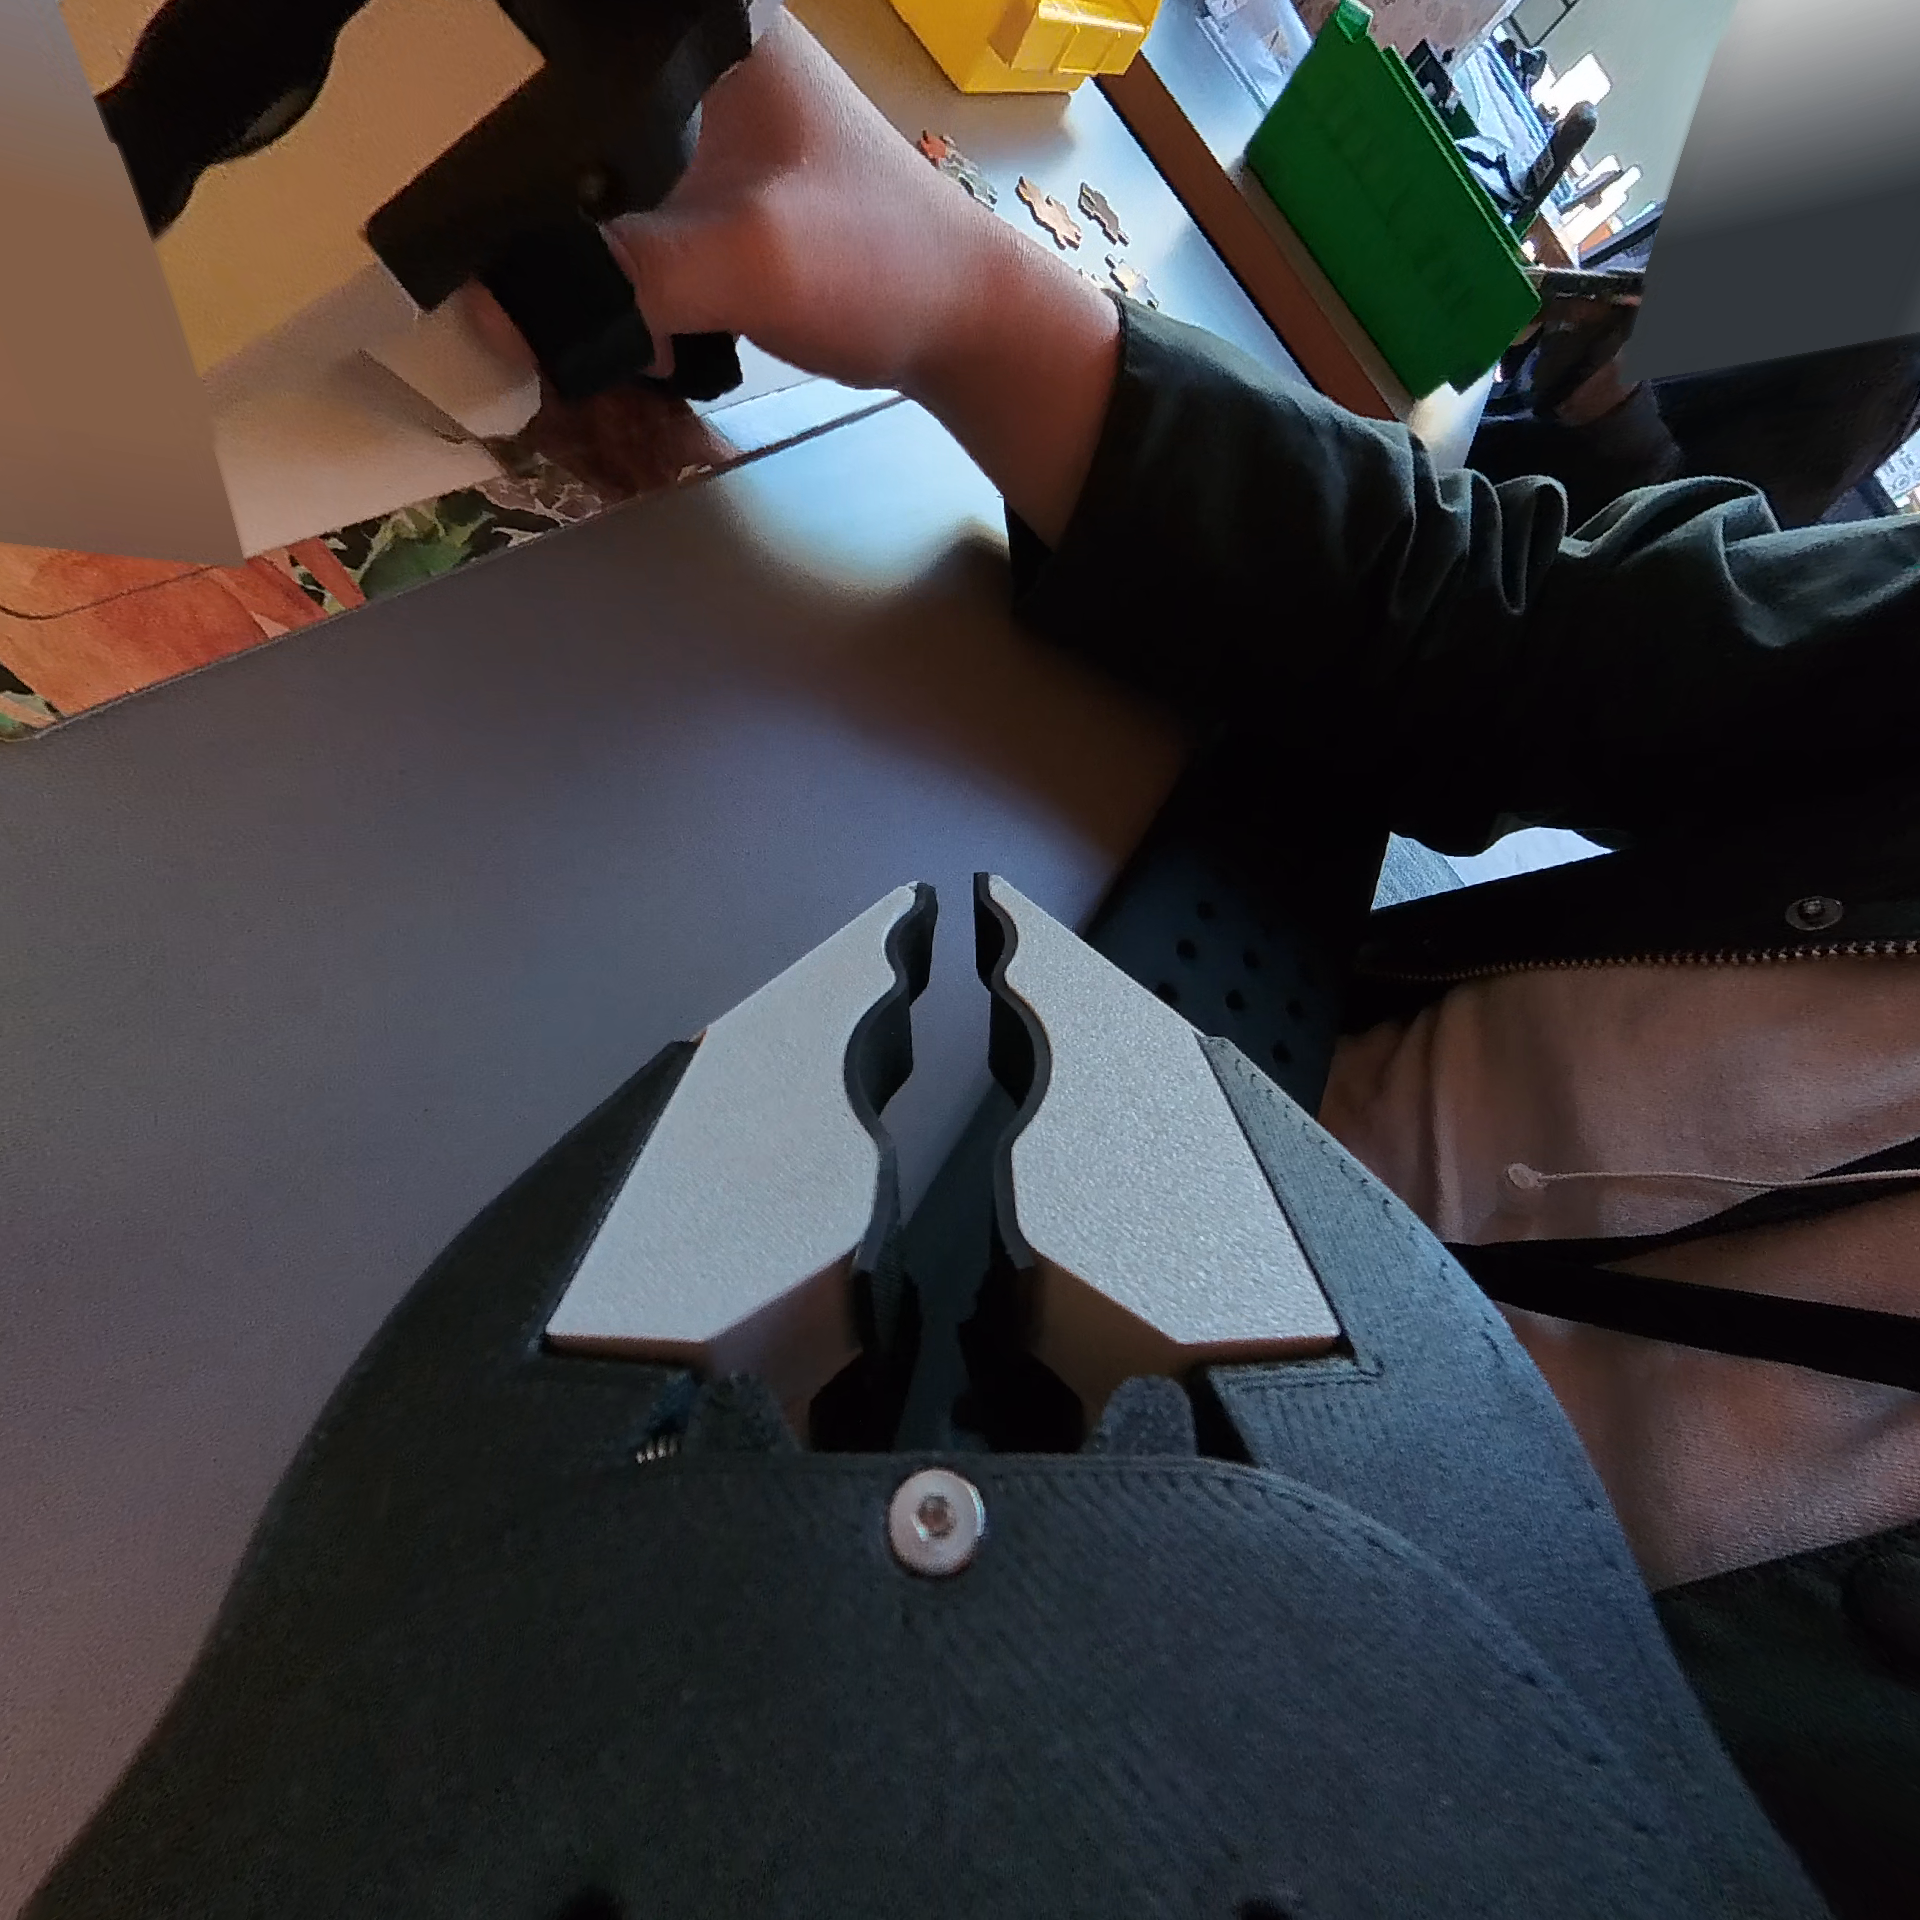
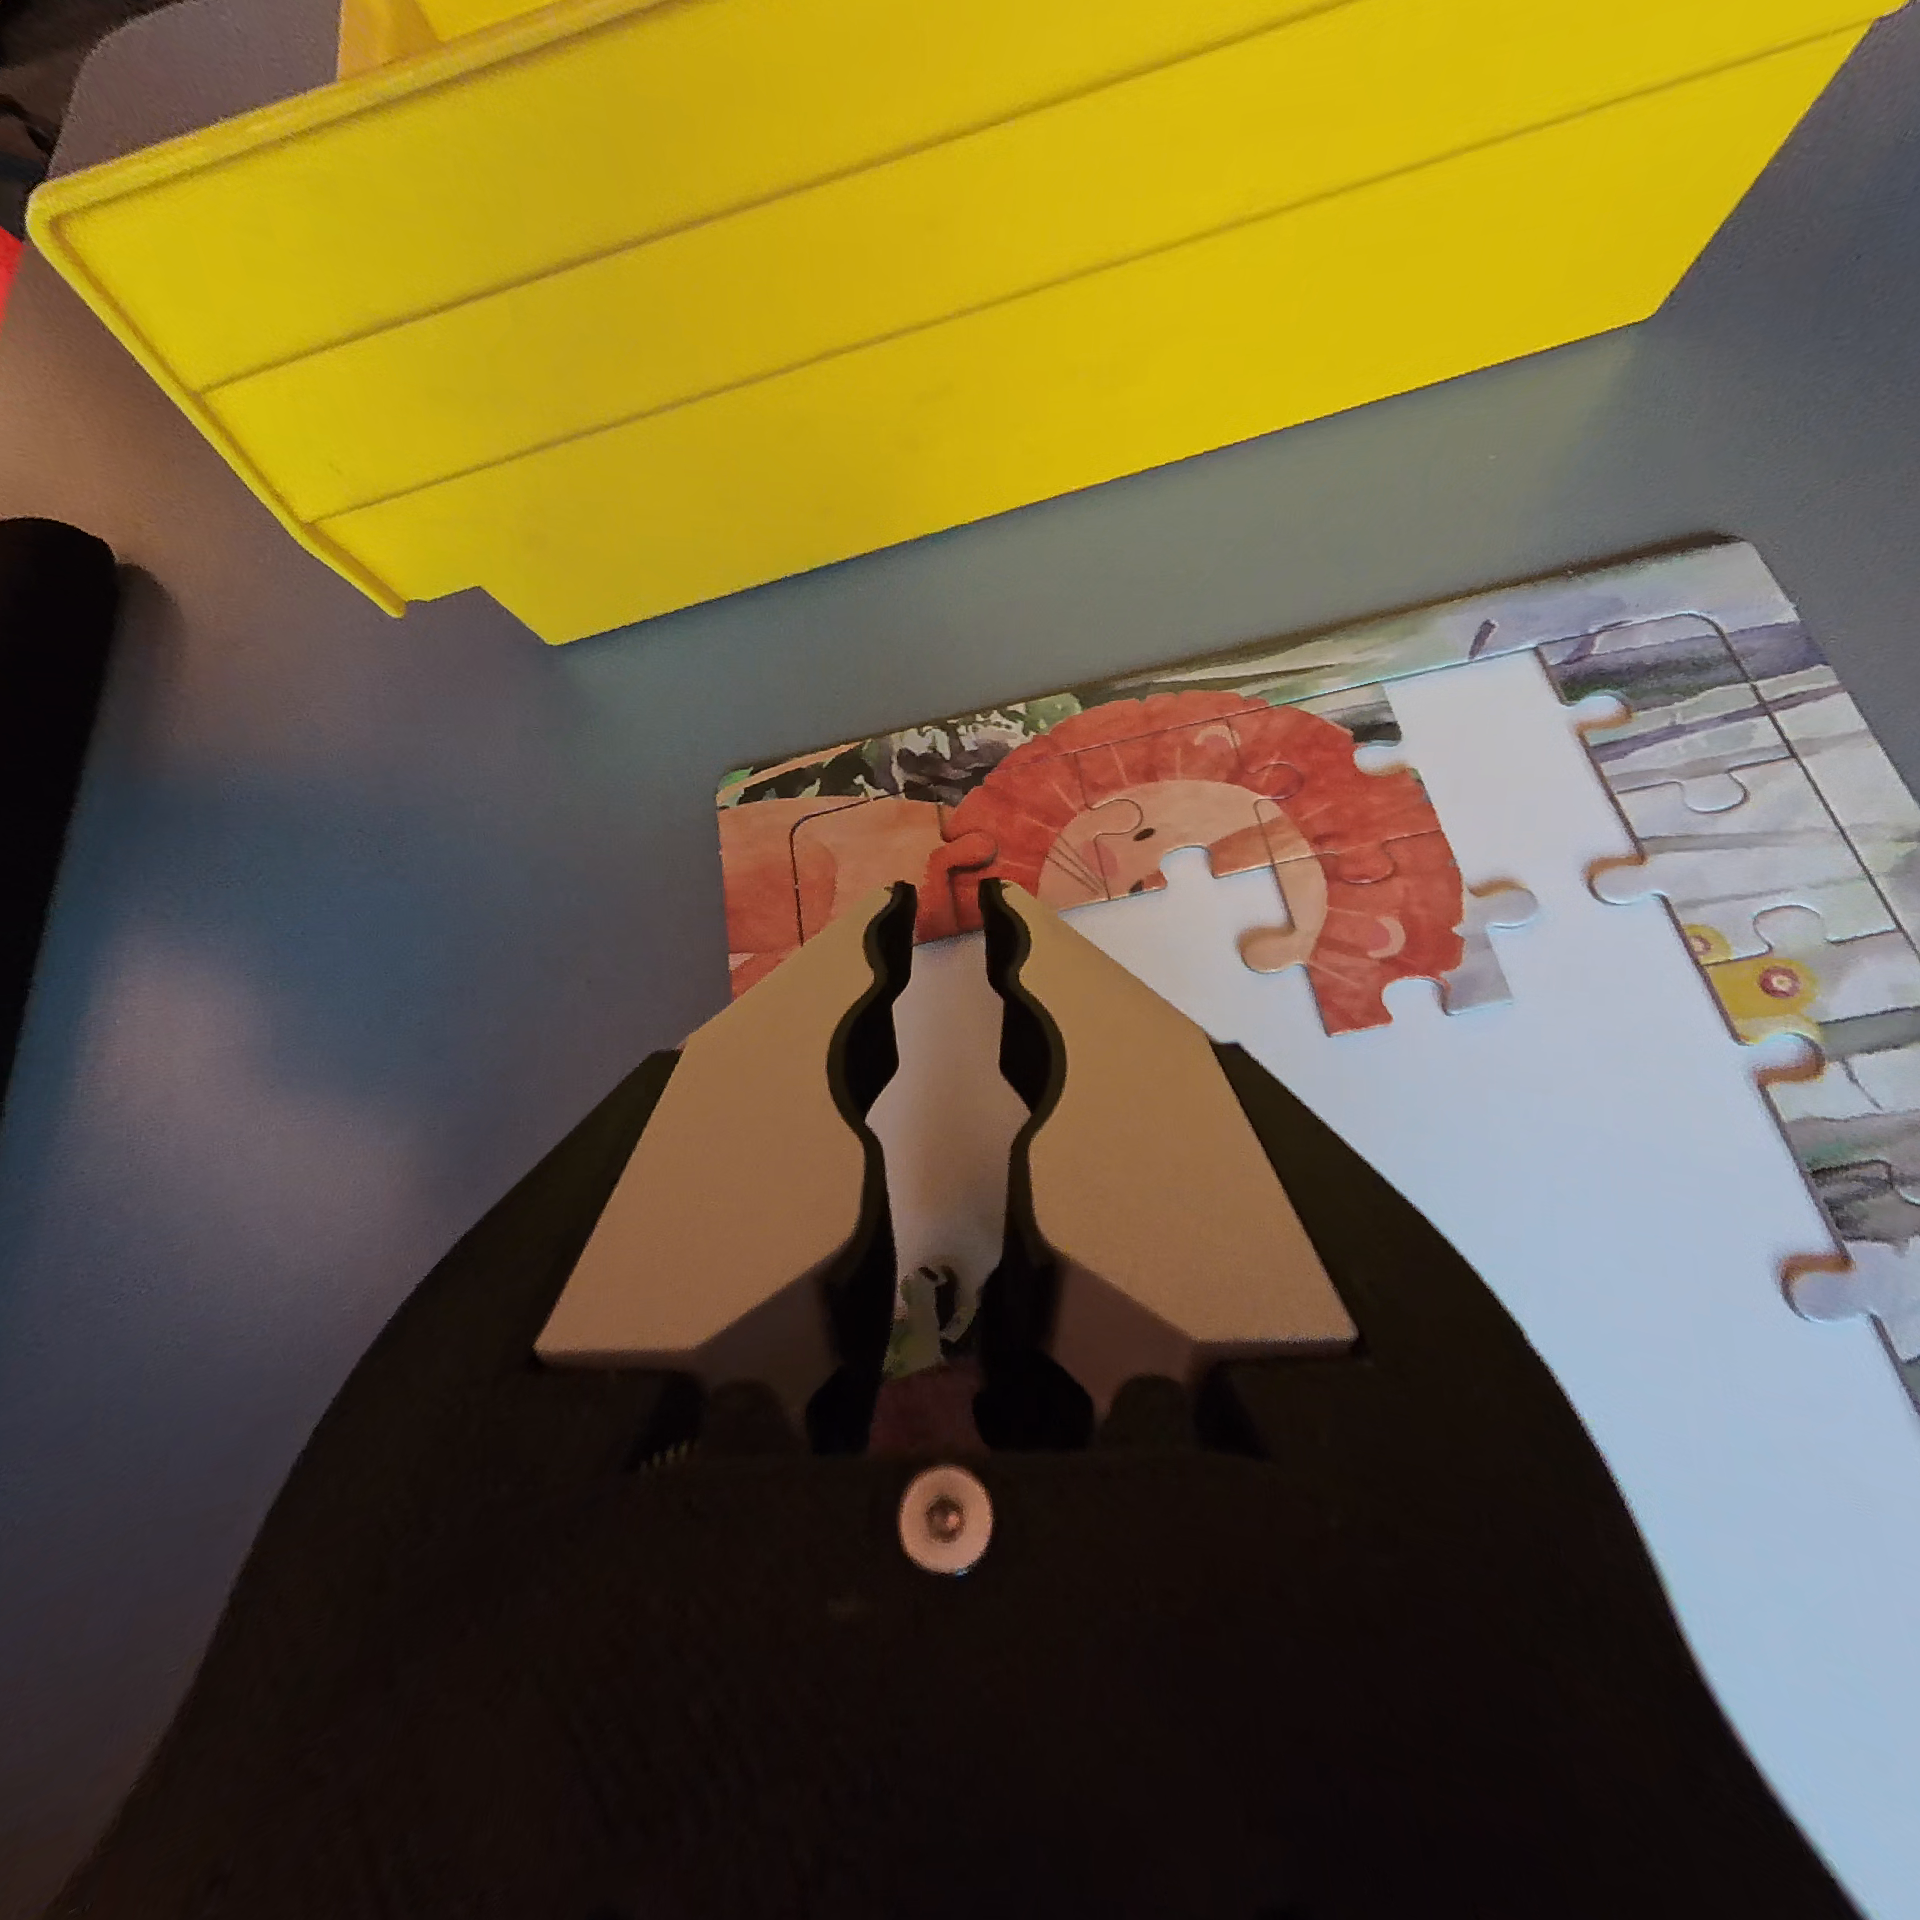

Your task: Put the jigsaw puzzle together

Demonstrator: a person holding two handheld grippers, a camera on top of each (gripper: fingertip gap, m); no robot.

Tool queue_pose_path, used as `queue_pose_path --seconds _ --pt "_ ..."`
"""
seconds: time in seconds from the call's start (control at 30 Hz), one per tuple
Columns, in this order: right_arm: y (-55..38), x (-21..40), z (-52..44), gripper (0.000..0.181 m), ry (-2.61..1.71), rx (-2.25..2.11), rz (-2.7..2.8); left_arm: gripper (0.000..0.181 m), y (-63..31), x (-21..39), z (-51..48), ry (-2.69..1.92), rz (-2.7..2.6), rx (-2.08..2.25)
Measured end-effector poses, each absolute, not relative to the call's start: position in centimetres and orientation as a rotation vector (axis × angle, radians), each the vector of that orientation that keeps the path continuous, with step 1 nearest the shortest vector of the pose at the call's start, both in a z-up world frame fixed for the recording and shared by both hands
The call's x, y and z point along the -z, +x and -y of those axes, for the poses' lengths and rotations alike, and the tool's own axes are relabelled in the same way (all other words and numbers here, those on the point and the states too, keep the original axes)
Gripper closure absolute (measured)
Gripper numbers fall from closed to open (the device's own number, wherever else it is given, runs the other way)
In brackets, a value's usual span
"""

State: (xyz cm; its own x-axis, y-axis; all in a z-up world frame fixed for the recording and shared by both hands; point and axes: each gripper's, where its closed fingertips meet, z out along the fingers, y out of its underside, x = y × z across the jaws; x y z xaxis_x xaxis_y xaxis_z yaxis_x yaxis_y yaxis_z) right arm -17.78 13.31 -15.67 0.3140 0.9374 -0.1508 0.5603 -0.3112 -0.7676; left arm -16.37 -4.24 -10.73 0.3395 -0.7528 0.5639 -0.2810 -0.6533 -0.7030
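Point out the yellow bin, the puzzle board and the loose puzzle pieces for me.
yellow bin (image 2: 831,343), right wrist view, on its ribbed side wall.
puzzle board (image 2: 1299,1101), right wrist view, on its bare white middle.
loose puzzle pieces (image 1: 1049,208), left wrist view, on one piece beyond the arm.

Looks like an office/lab workspace. Grey desk (image 1: 520,883) w/ yellow plastic storage bin (image 2: 831,343) at far side, green plastic bin (image 1: 1382,218) on far right edge. Beyond desk, far right: bright room w/ cluttered desks (image 1: 1579,197), too blurry for detail. A person's dark sleeve (image 1: 1455,582) reaches over the desk.
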Motion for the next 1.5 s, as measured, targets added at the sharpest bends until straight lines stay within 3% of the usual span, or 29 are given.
queue_pose_path --seconds 0.63,0.77,1.5 --pt "-18.9 15.0 -13.0 0.171 -1.951 -0.795 1.32 0.175 -16.4 10.8 4.3 -2.123 -0.896 1.29" --pt "-19.1 15.9 -13.4 0.181 -1.957 -0.73 1.332 0.175 -16.2 10.9 4.4 -2.123 -0.897 1.304" --pt "-17.9 14.1 -14.7 0.181 -1.988 -0.786 1.162 0.175 -16.4 10.3 4.7 -2.117 -0.893 1.298"
